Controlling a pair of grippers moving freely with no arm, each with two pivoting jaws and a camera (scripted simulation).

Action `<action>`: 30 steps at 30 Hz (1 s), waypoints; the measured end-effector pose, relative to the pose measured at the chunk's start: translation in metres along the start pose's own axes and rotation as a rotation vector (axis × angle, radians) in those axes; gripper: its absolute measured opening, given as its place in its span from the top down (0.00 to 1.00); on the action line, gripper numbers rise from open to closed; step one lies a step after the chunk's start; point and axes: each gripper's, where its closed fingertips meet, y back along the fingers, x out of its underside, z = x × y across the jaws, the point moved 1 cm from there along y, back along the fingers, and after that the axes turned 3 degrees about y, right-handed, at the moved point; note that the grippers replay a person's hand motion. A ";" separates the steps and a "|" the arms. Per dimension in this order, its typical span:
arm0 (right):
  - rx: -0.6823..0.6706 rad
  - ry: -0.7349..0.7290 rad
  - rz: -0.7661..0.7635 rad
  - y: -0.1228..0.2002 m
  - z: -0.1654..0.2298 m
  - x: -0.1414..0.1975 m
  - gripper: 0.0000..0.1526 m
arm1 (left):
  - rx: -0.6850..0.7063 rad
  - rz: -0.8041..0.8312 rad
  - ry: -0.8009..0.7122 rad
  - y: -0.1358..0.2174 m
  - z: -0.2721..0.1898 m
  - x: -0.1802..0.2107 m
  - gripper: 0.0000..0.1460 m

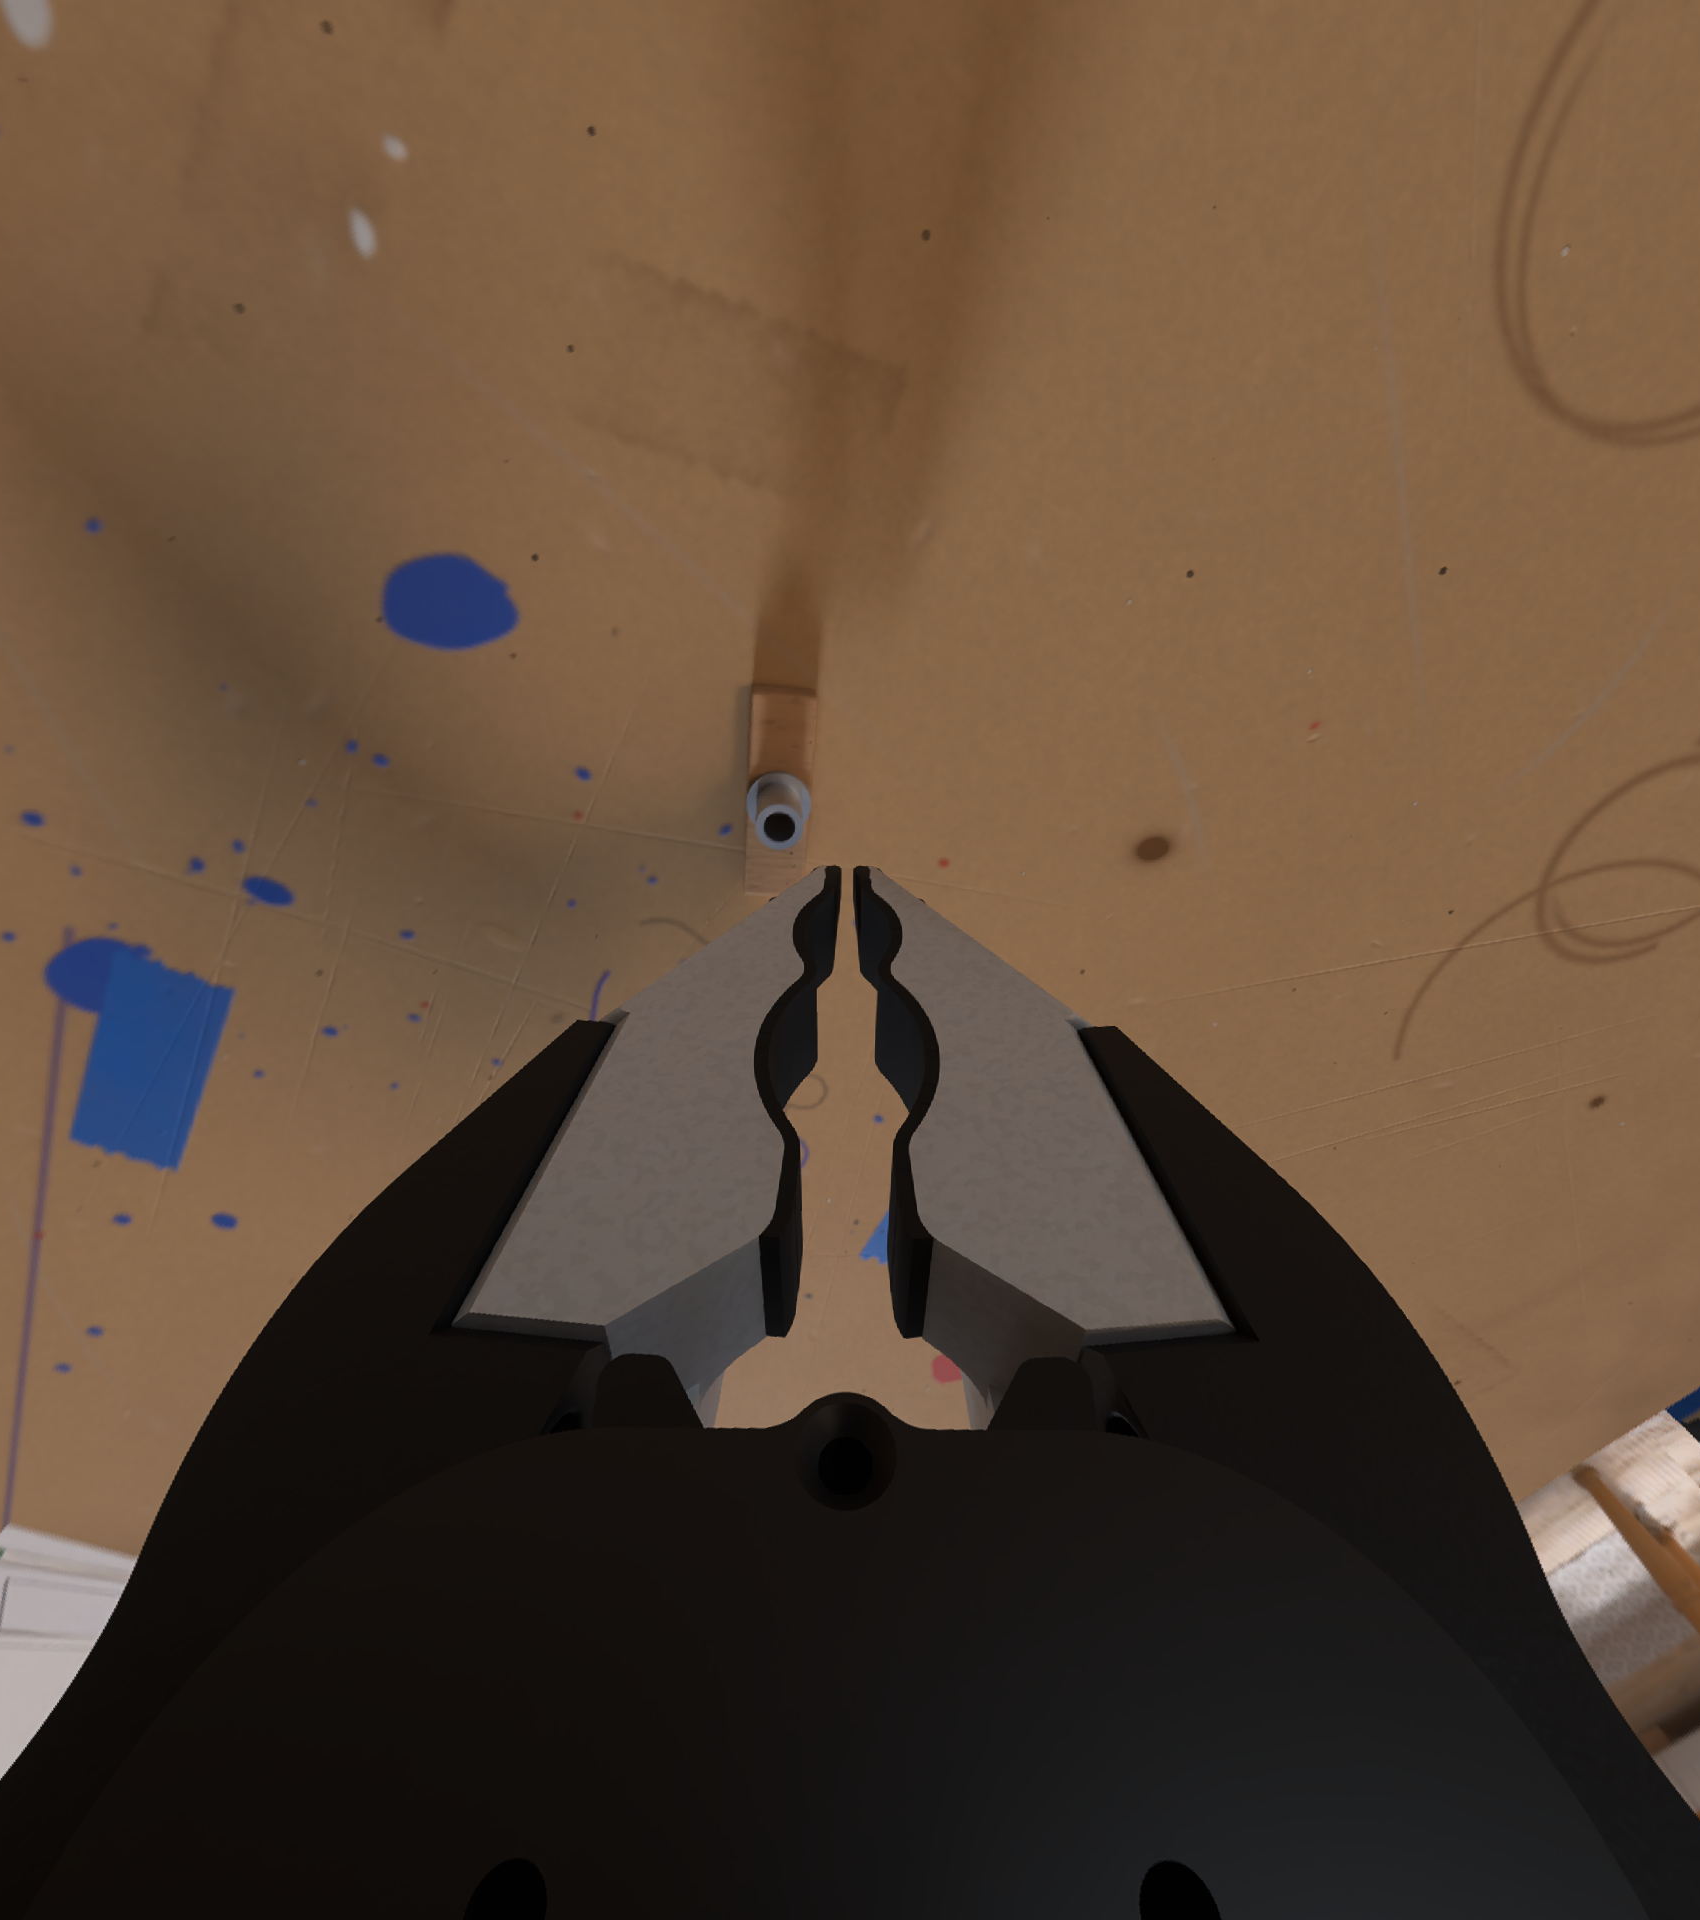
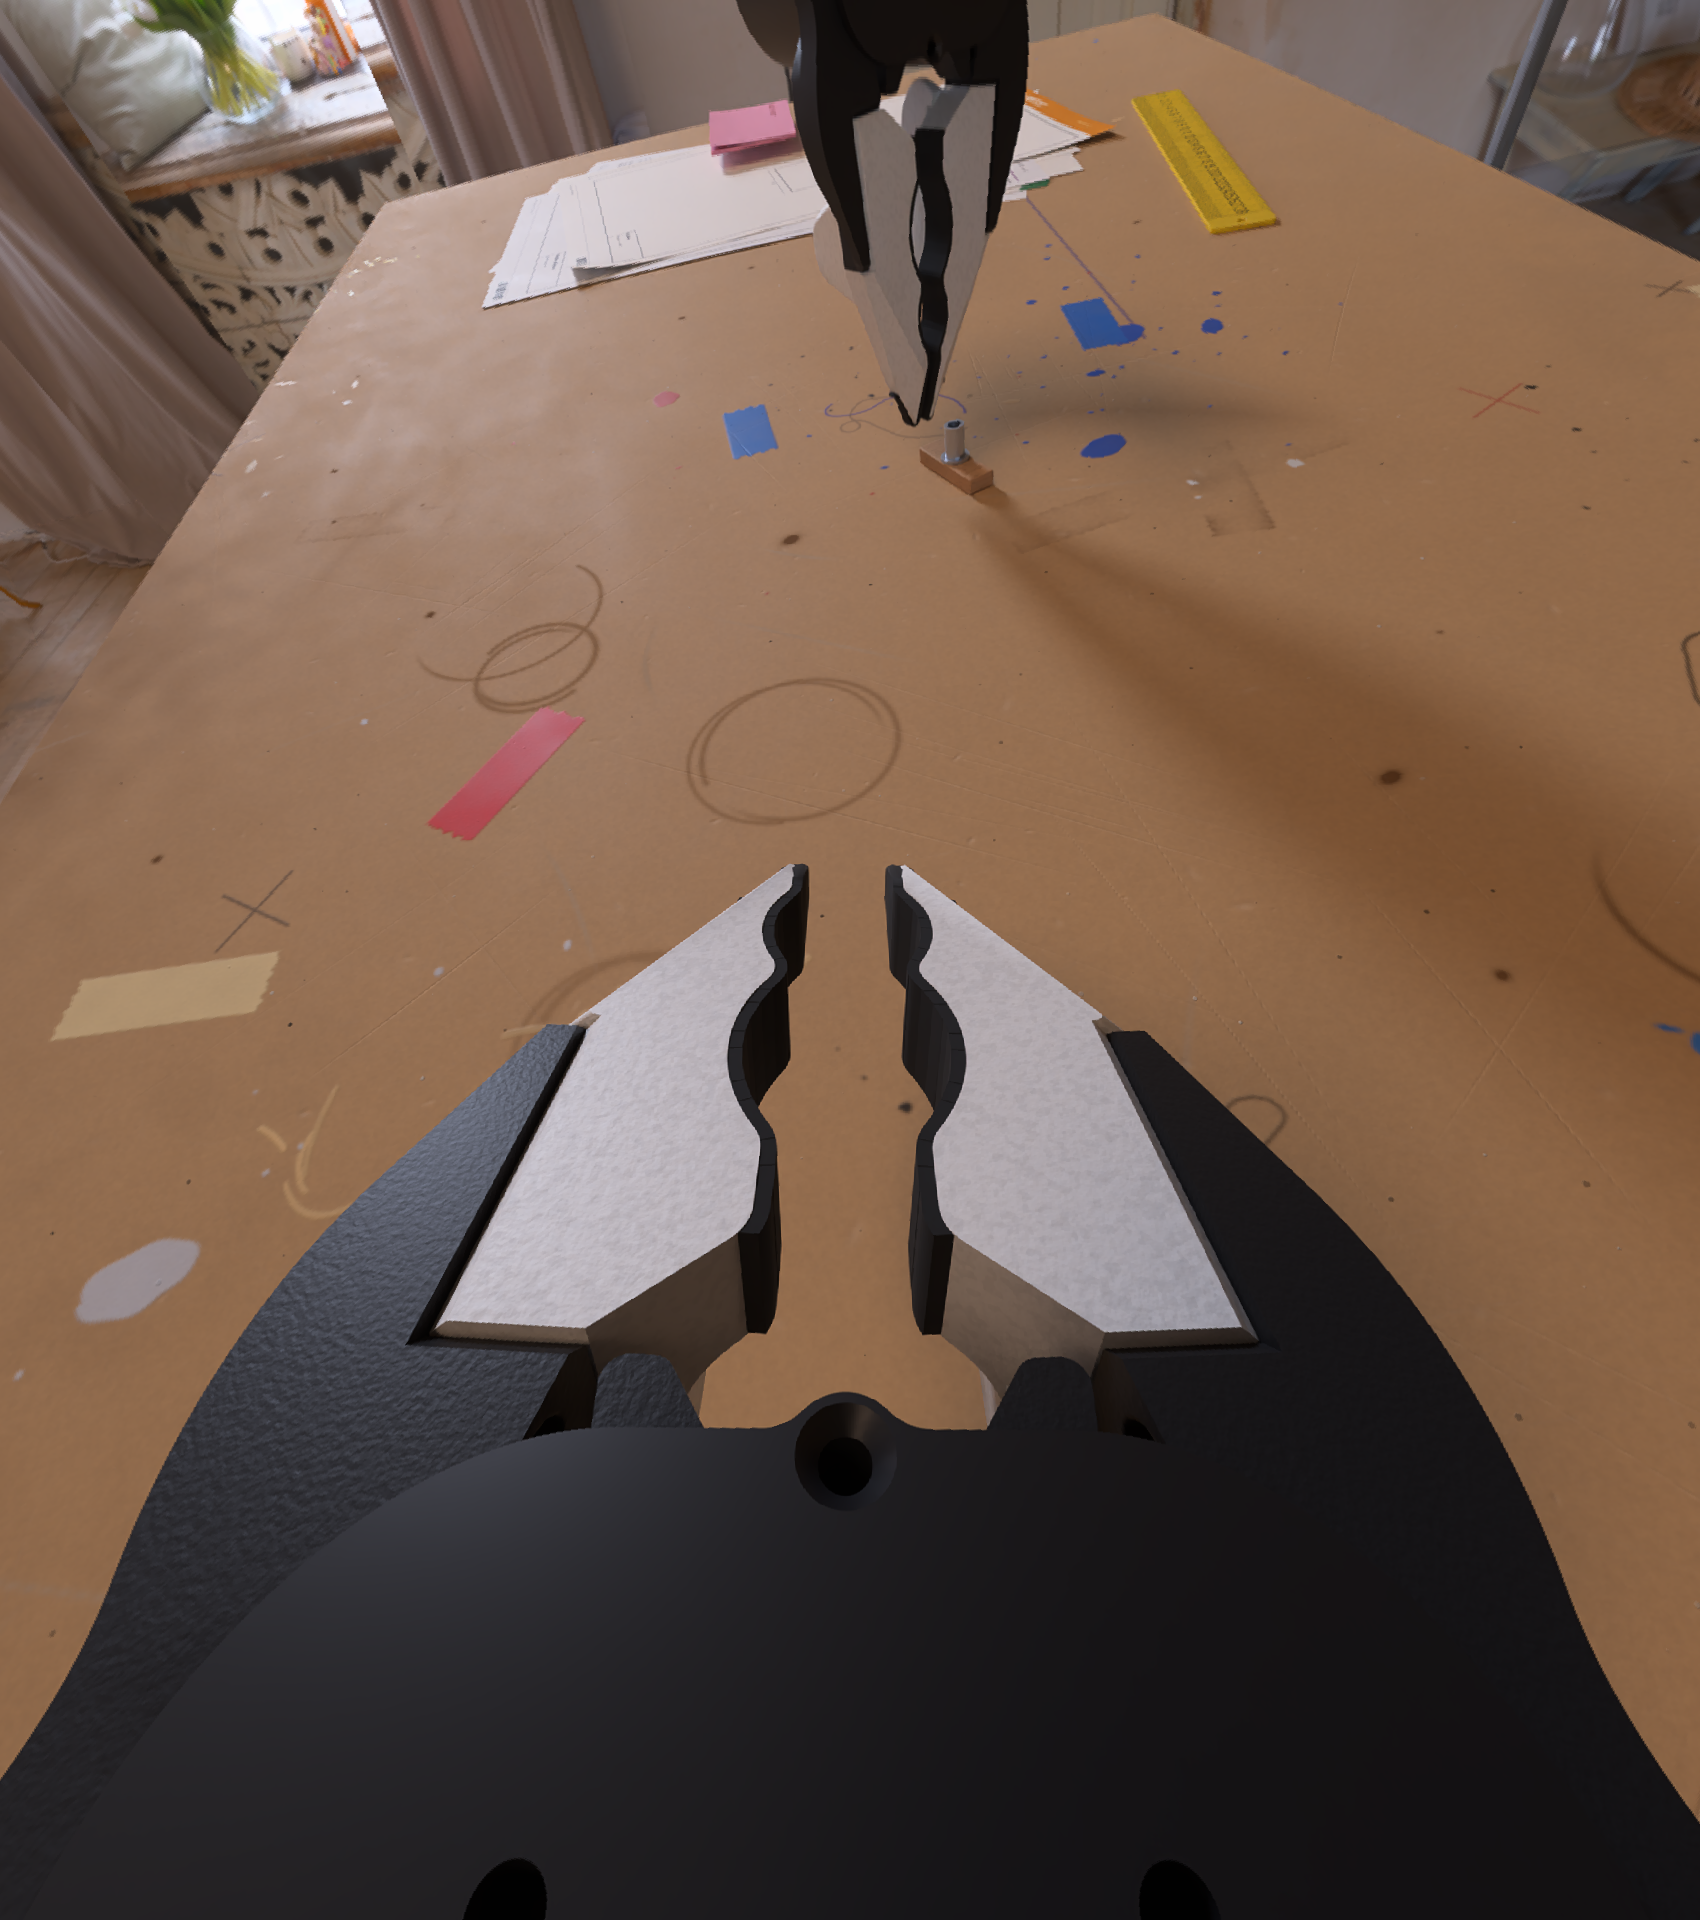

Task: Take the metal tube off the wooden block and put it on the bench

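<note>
A short grey metal tube (image 1: pixel 778 816) stands upright on a small wooden block (image 1: pixel 784 727) on the brown bench (image 1: pixel 1137 520). My left gripper (image 1: pixel 847 871) looks down on them from above. Its tips hover just beside the tube, apart from it, with the jaws nearly together and nothing between them. In the right wrist view the tube (image 2: pixel 952 438) and block (image 2: pixel 960 474) sit far ahead, with the left gripper (image 2: pixel 913 414) pointing down just left of the tube. My right gripper (image 2: pixel 846 873) is open and empty, low over the near part of the bench.
Loose papers (image 2: pixel 638 223), a pink pad (image 2: pixel 752 127) and a yellow ruler (image 2: pixel 1204 161) lie at the far end of the bench. Tape strips, such as a red one (image 2: pixel 505 774), and paint spots mark the surface. The bench's left edge (image 2: pixel 202 499) drops to the floor.
</note>
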 end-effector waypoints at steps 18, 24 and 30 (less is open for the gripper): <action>-0.003 0.002 -0.009 0.002 0.001 -0.002 0.91 | 0.003 0.041 -0.003 -0.011 0.010 0.002 0.98; -0.003 0.003 -0.012 0.002 0.001 -0.003 0.90 | -0.017 0.012 -0.032 -0.010 0.013 0.001 0.96; -0.004 0.002 -0.012 0.002 0.001 -0.003 0.90 | -0.035 -0.015 -0.065 -0.011 0.013 0.000 0.91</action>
